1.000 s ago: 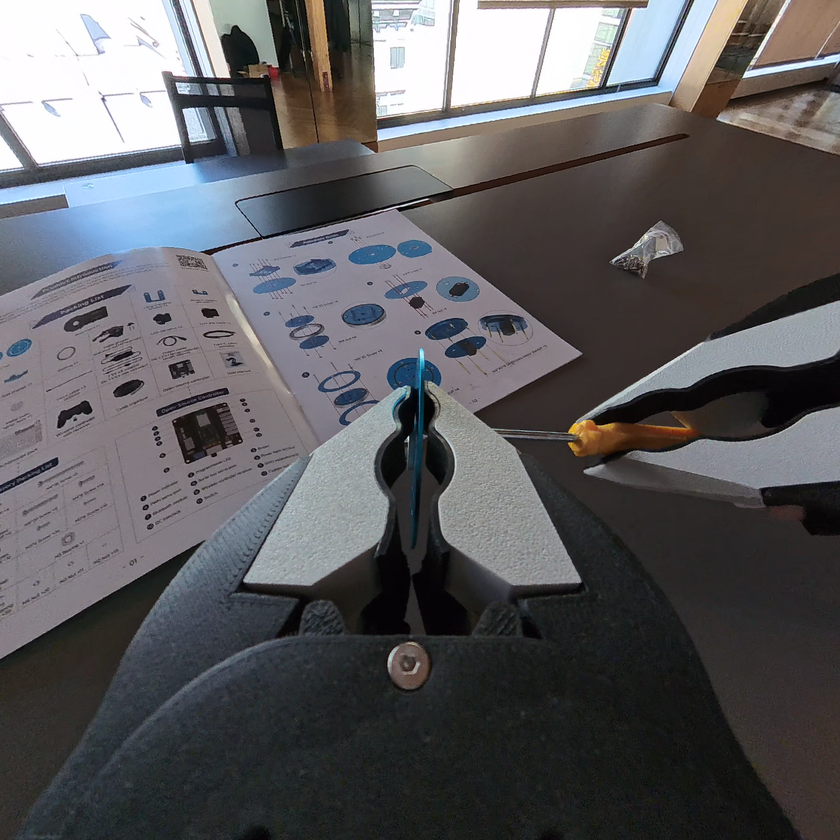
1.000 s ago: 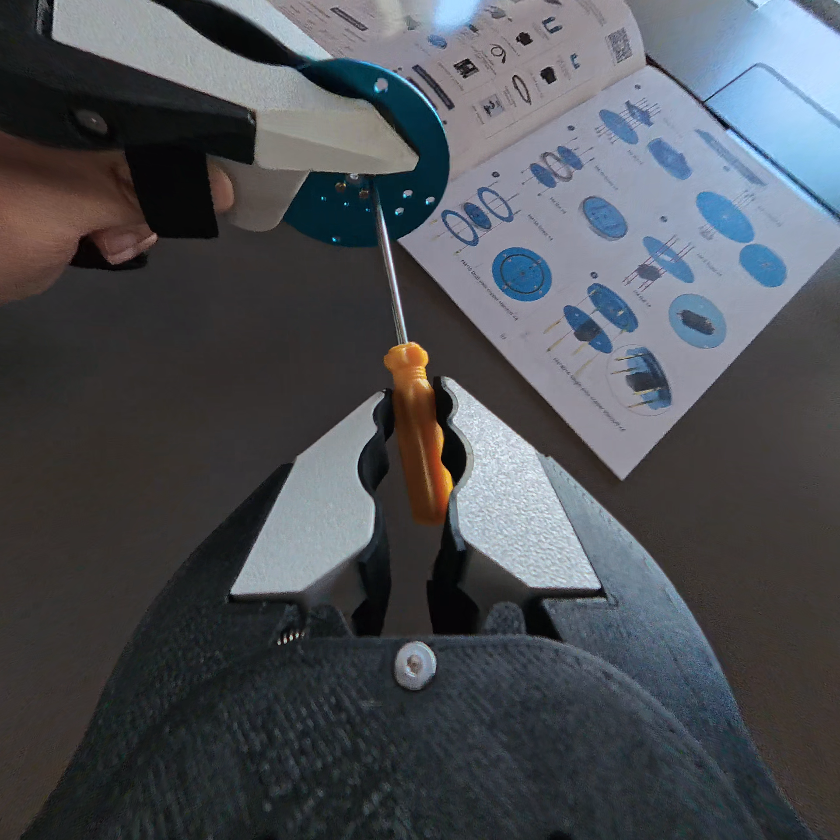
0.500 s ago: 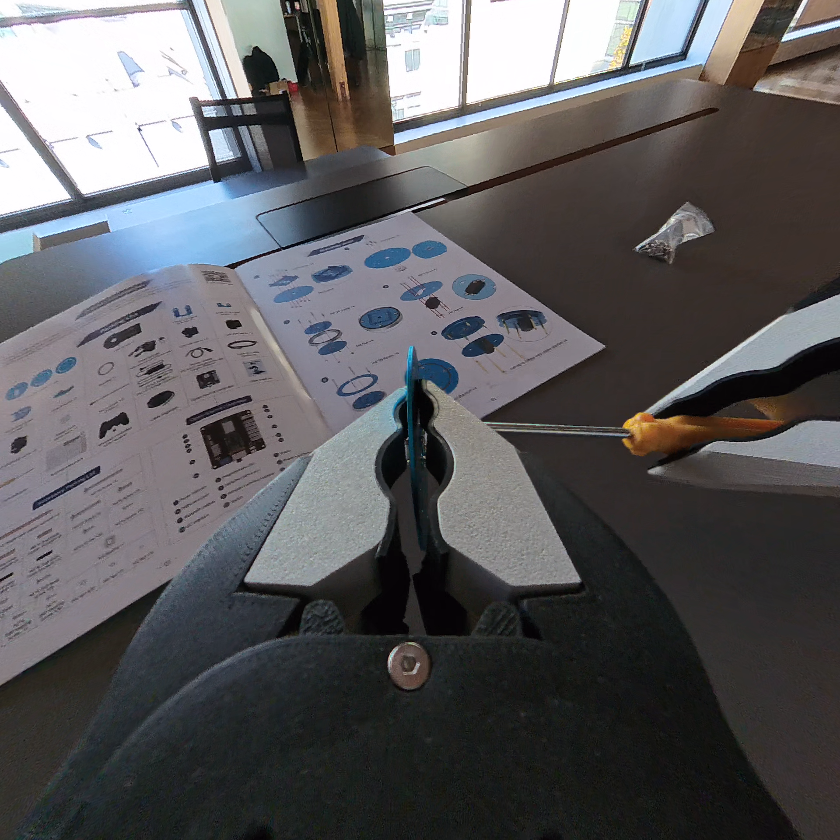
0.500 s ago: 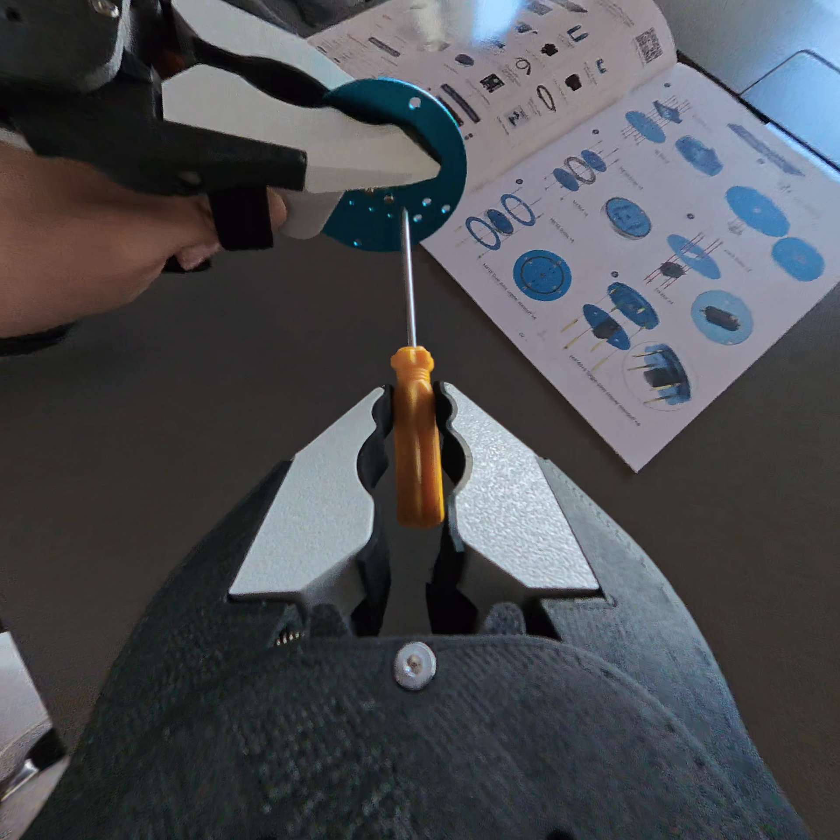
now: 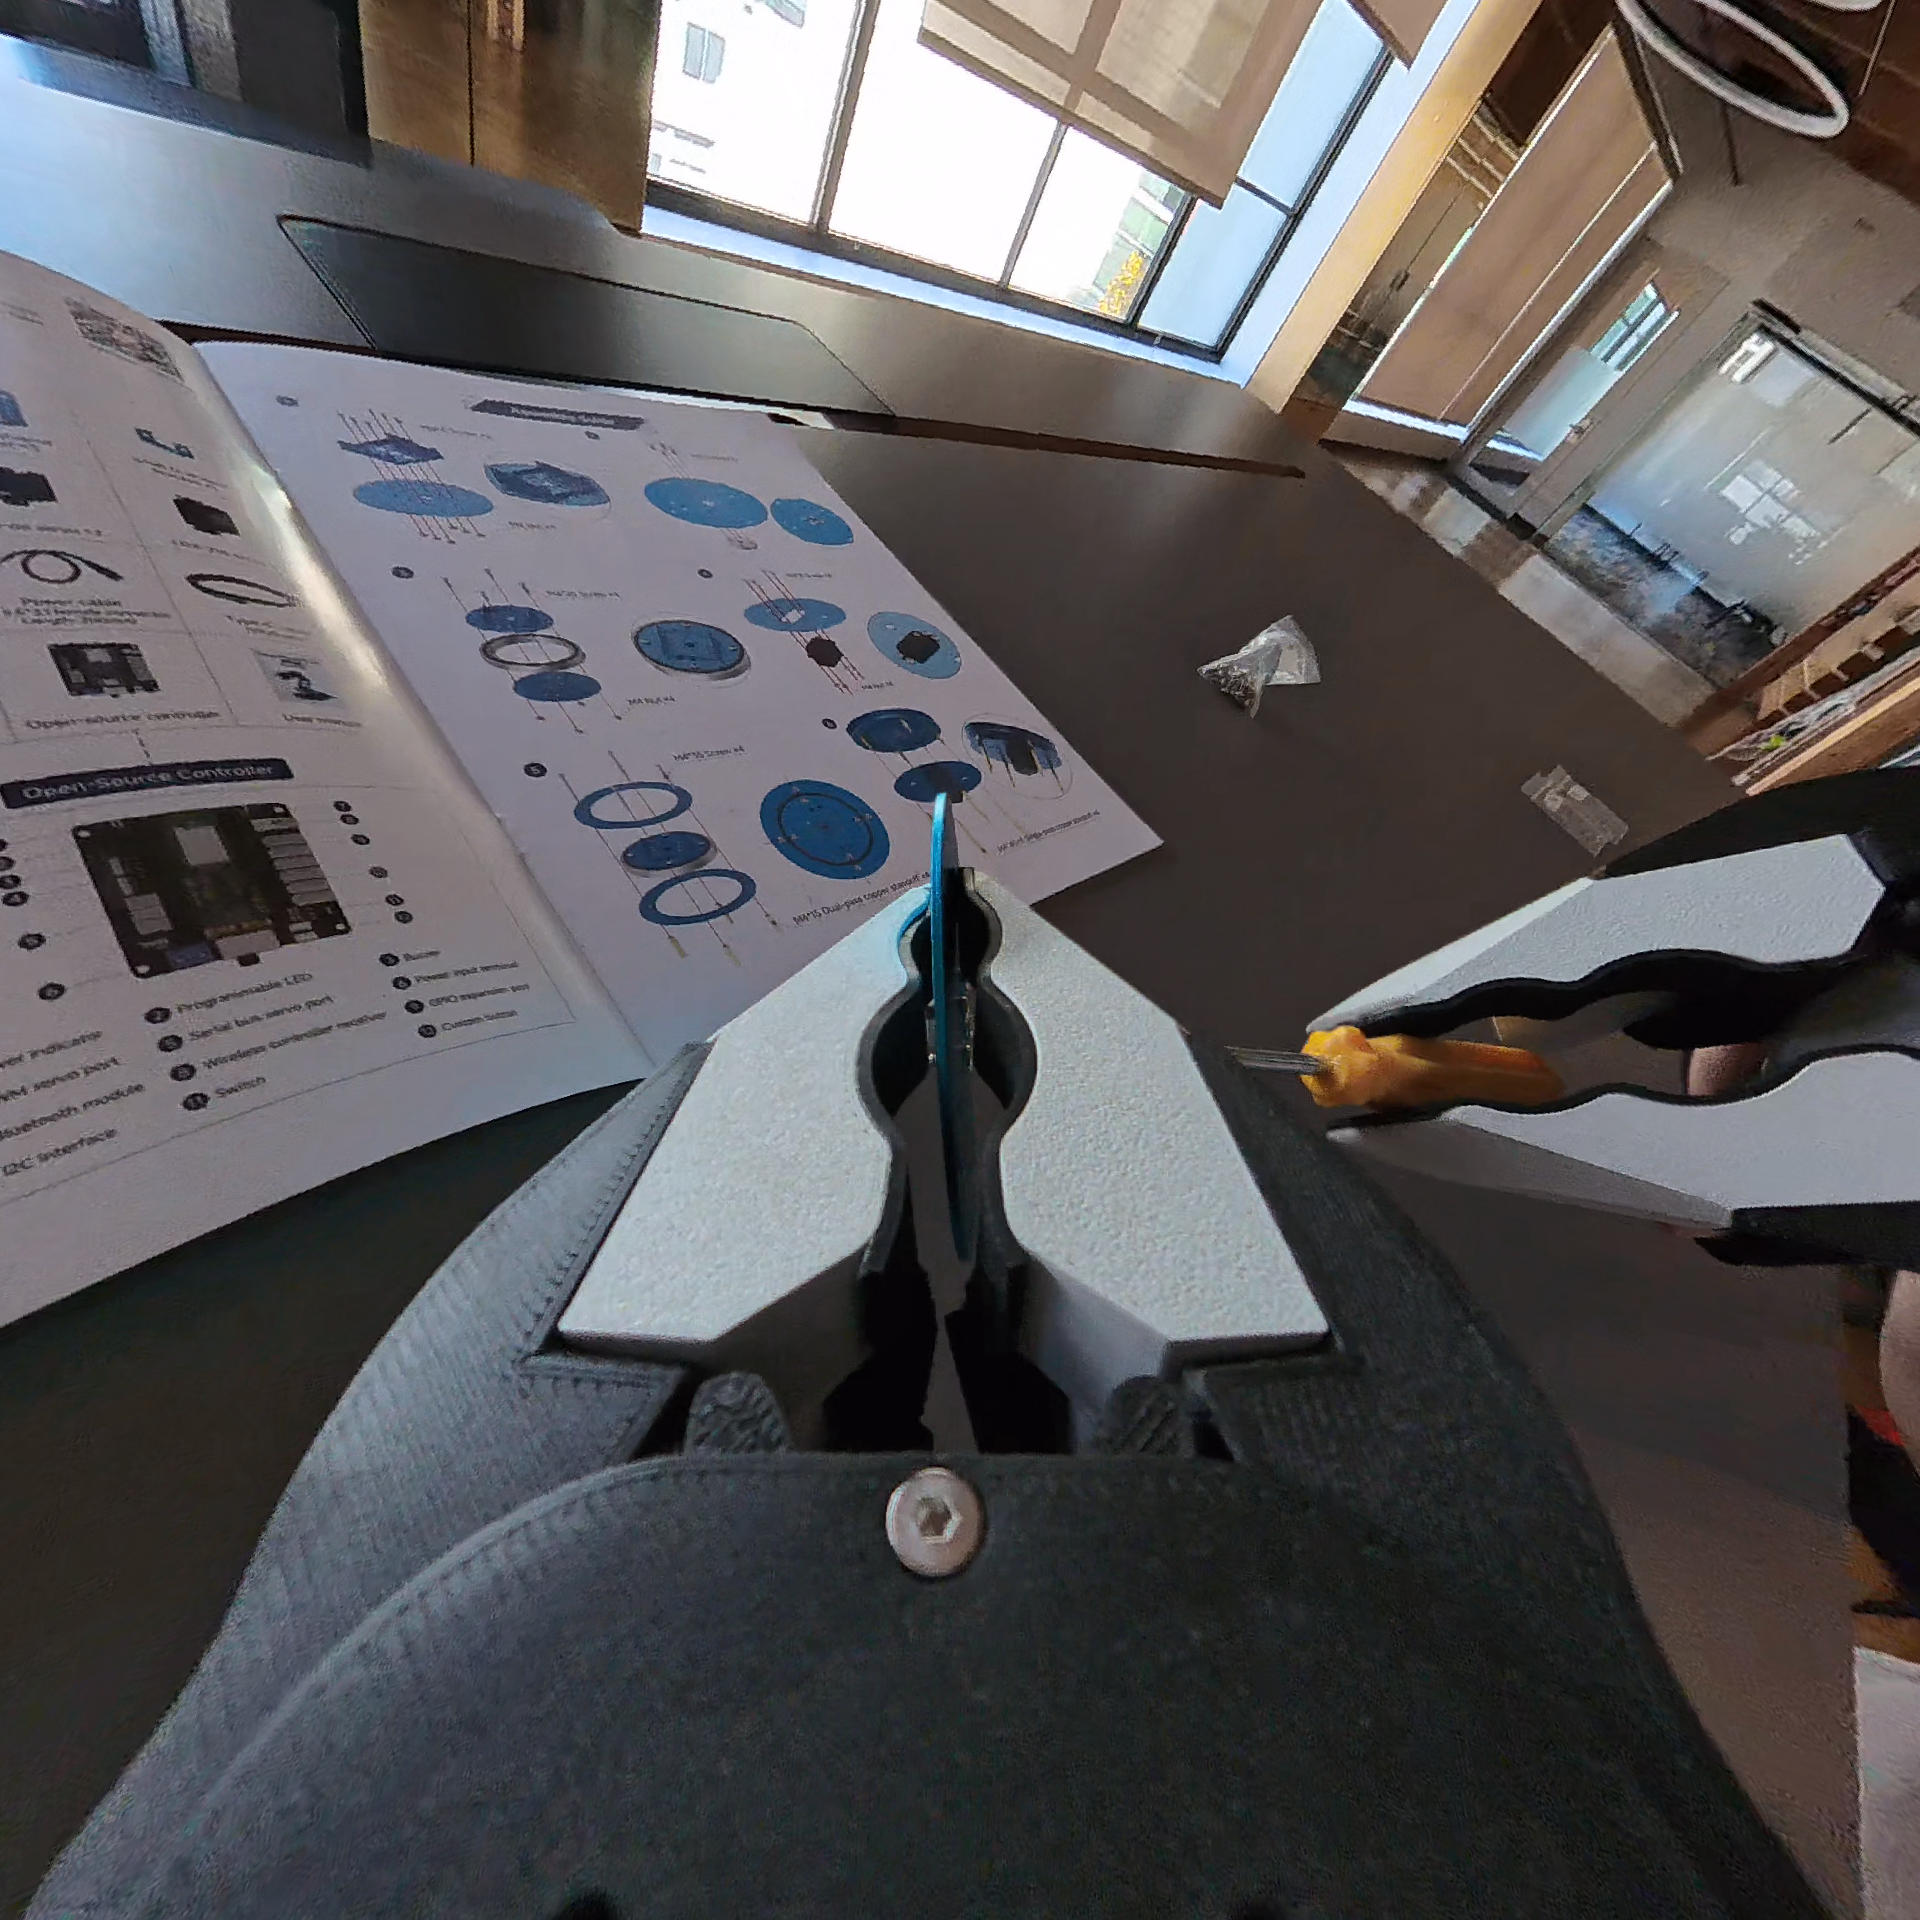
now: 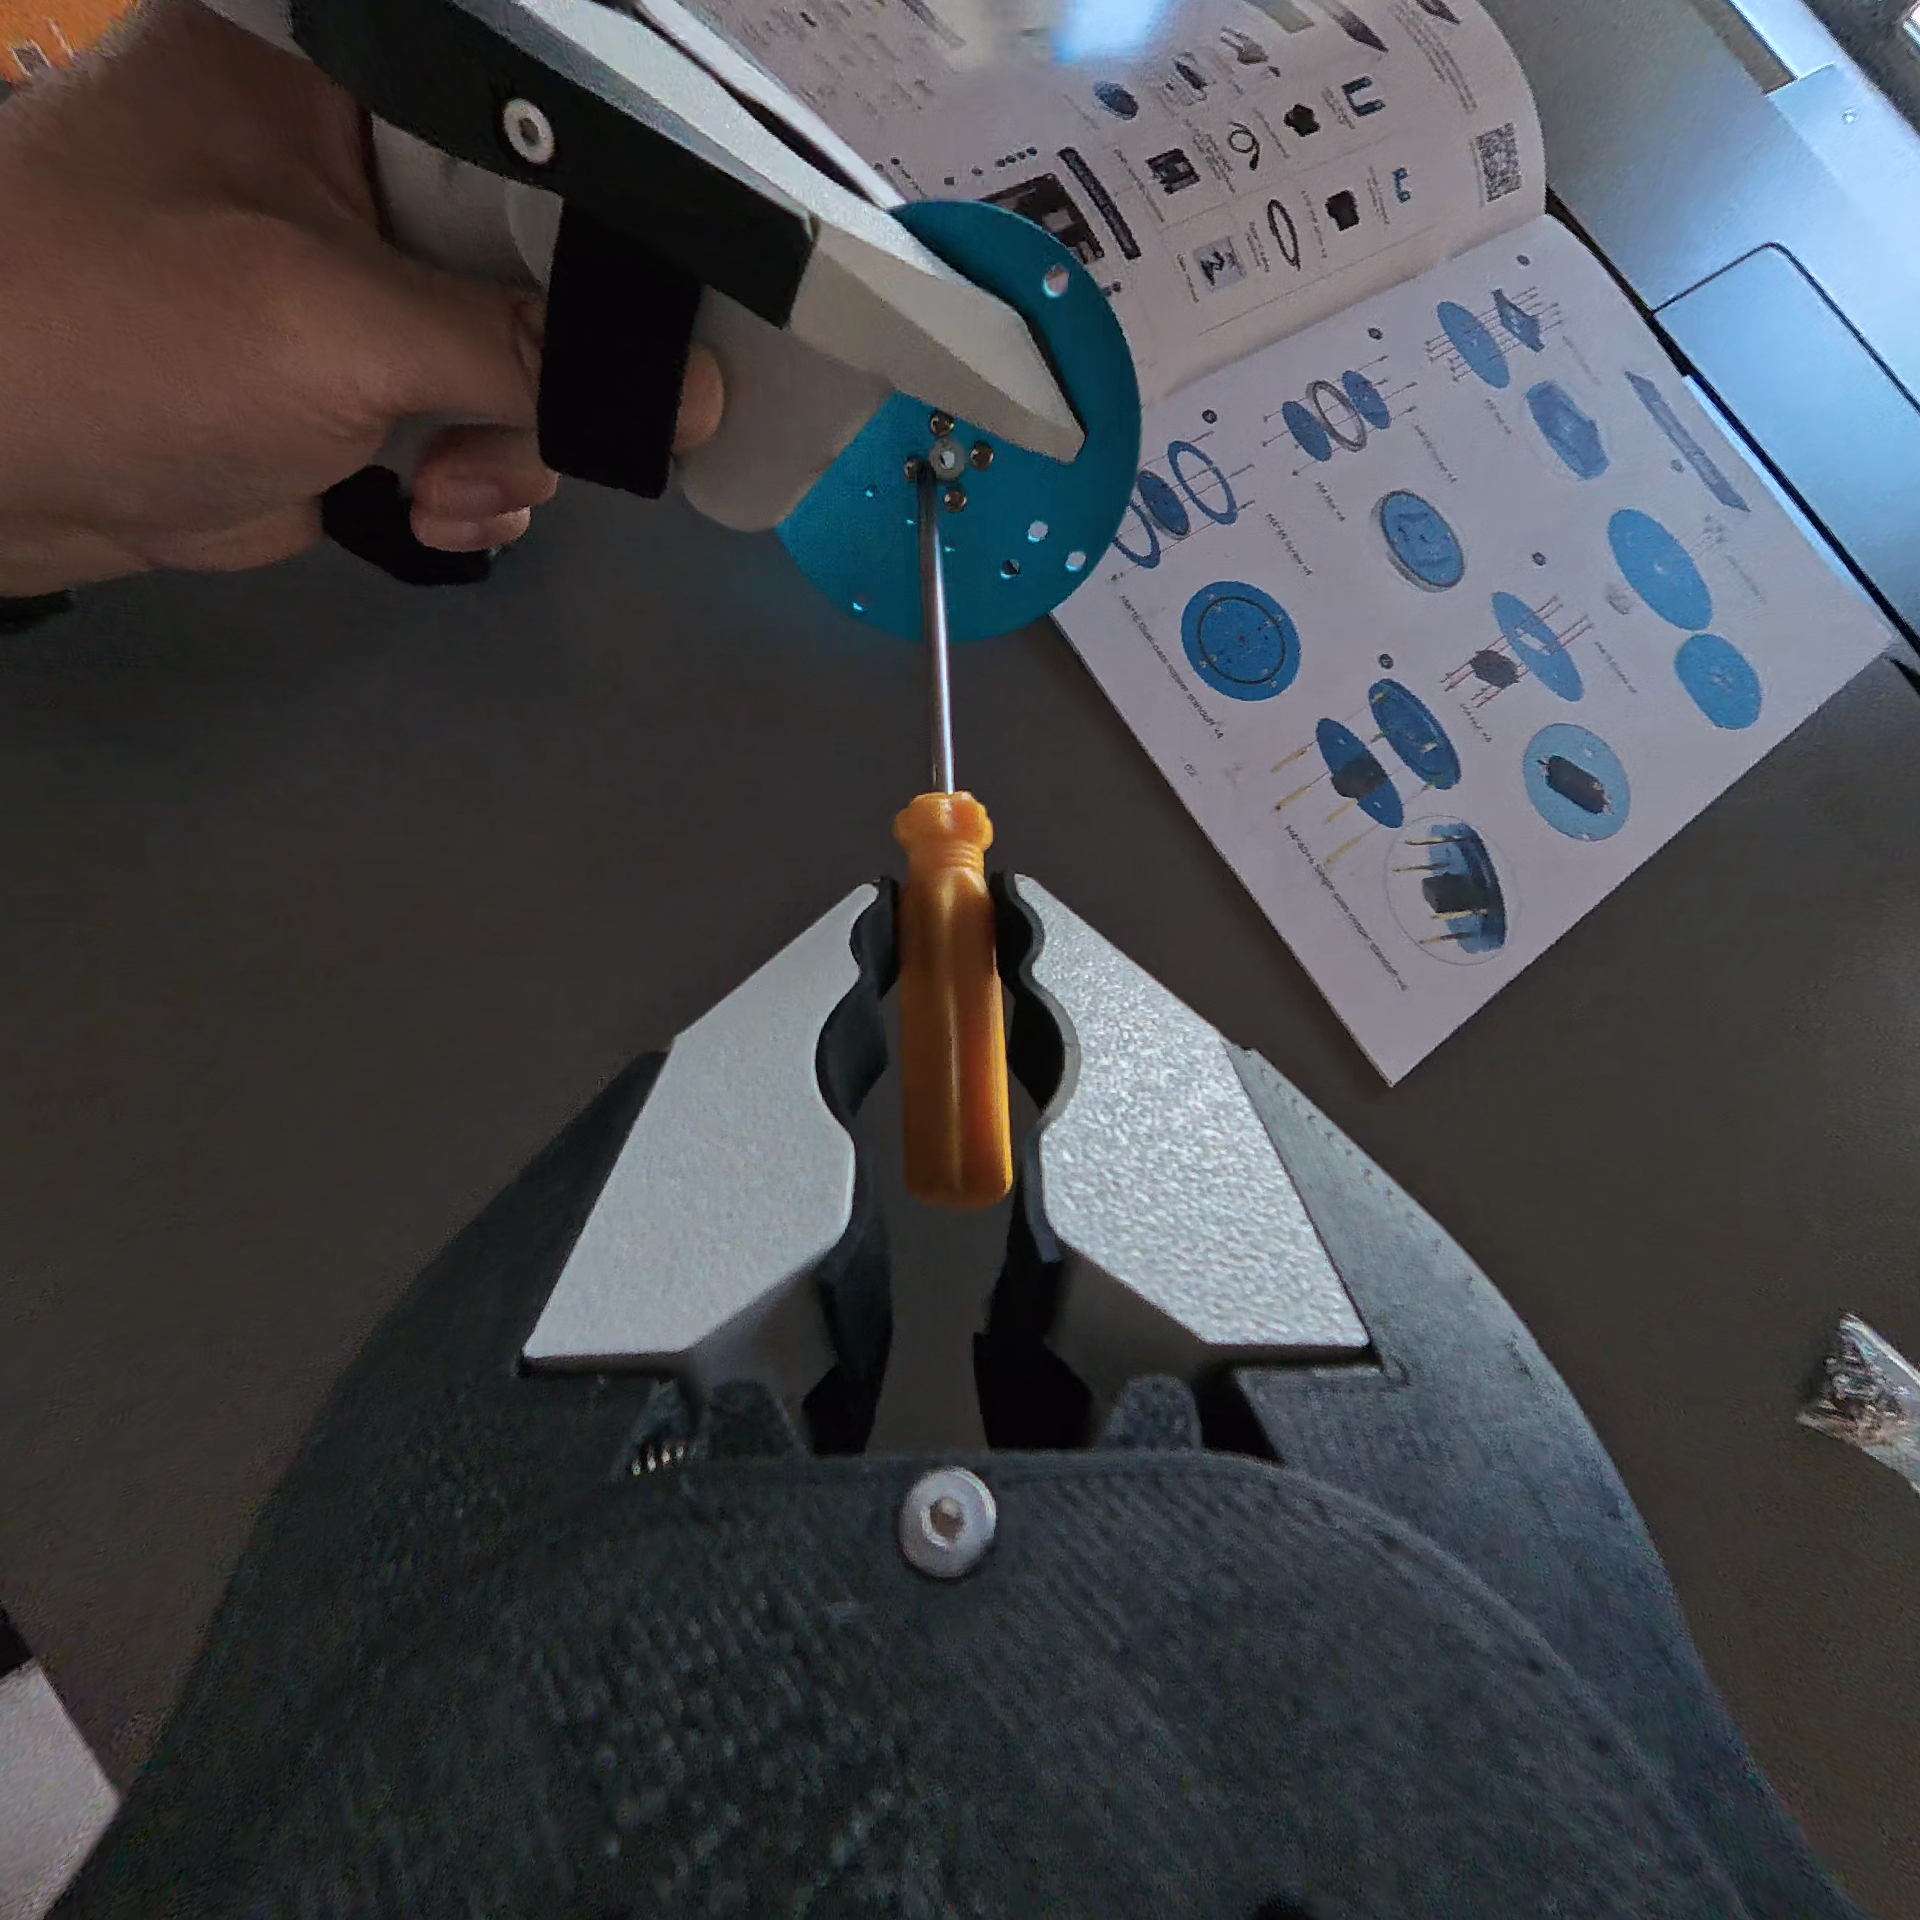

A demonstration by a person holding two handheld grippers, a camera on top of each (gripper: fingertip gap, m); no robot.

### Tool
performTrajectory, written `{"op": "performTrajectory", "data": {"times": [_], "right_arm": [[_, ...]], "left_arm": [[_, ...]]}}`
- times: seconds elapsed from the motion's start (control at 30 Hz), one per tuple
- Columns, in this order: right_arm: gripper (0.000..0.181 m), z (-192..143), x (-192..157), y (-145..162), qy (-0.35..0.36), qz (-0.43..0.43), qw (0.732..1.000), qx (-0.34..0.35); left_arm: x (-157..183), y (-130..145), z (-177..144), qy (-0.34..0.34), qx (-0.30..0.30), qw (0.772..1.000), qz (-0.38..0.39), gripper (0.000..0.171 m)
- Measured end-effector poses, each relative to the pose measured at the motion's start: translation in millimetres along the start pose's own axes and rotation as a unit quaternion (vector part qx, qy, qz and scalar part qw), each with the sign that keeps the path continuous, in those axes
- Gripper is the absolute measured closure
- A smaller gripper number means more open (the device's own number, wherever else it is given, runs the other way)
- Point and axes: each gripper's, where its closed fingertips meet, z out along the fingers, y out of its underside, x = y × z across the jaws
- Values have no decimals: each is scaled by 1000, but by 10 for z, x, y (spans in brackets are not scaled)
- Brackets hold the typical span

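Observation:
My left gripper (image 5: 948, 904) is shut on a thin blue round plate (image 5: 945, 997), held edge-on and above the table. In the right wrist view the plate (image 6: 935, 582) faces me with several small holes and screws near its middle, and the left gripper (image 6: 1060, 442) clamps its upper part. My right gripper (image 6: 945, 894) is shut on an orange-handled screwdriver (image 6: 951, 1018). Its metal shaft (image 6: 940, 665) reaches up to a screw near the plate's centre. In the left wrist view the right gripper (image 5: 1340, 1081) and screwdriver (image 5: 1423, 1070) come in from the right.
An open instruction booklet (image 5: 436, 727) lies on the dark table (image 5: 1299, 582) to the left; it also shows in the right wrist view (image 6: 1455, 623). A small clear bag of screws (image 5: 1257, 665) and another small bag (image 5: 1574, 810) lie farther right. A hand (image 6: 208, 343) holds the left gripper. There is about 10 cm between the tips of the two grippers.
The left gripper has tilted and swung right with the plate. The screwdriver came closer to the plate, and its tip shifted from below the centre to a screw left of the centre.

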Motion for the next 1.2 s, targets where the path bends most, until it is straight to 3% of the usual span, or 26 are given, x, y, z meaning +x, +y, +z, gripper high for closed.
{"op": "performTrajectory", "data": {"times": [0.2, 1.2], "right_arm": [[163, 24, -9, 6, 6, -16, 1000, -11], [163, 24, 28, 45, 23, -50, 998, -26]], "left_arm": [[22, 23, 13, -16, -9, 999, 35, 171], [38, 42, 27, -19, -16, 999, 41, 171]]}}
